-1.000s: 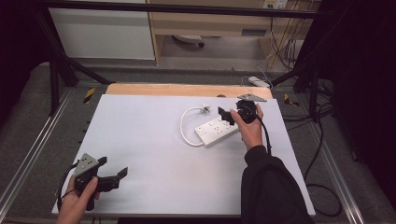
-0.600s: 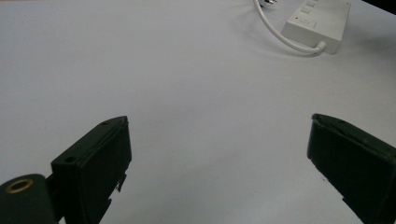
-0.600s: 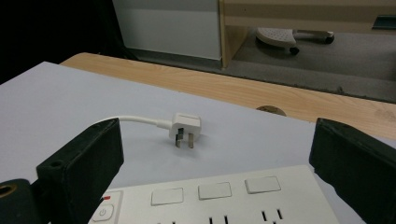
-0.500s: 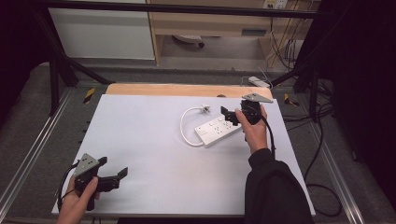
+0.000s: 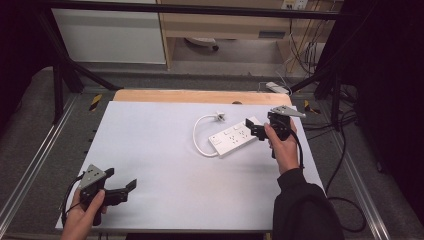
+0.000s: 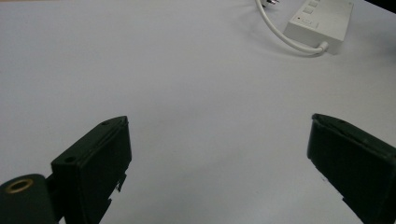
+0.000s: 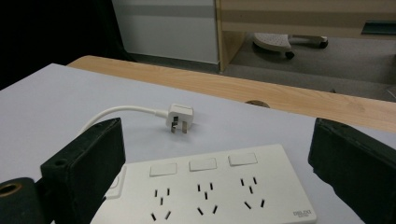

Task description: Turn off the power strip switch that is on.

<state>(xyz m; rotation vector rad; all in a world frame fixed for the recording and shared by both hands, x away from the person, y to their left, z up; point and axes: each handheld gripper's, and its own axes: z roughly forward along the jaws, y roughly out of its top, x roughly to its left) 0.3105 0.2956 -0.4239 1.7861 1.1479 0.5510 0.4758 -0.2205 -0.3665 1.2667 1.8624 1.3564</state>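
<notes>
A white power strip [image 5: 231, 139] lies on the white table [image 5: 165, 150], right of centre. Its white cable [image 5: 198, 131] loops round to a plug [image 5: 218, 116] lying behind it. My right gripper [image 5: 251, 129] hovers at the strip's right end, open, with nothing between its jaws. In the right gripper view, the strip [image 7: 210, 186] lies just below and between the spread jaws of the right gripper [image 7: 217, 135], and the plug [image 7: 180, 115] rests beyond it. My left gripper [image 5: 120, 179] is open near the front left corner. The left gripper [image 6: 219, 123] looks over bare table toward the strip [image 6: 322, 23].
A wooden board [image 5: 200, 96] runs along the table's far edge. Metal rails [image 5: 35, 165] flank the table on both sides. Loose cables [image 5: 345, 200] lie on the floor at the right. A white cabinet [image 5: 107, 30] stands behind.
My right hand and gripper have drifted slightly right and toward me, along the strip's right end. The left gripper has stayed put.
</notes>
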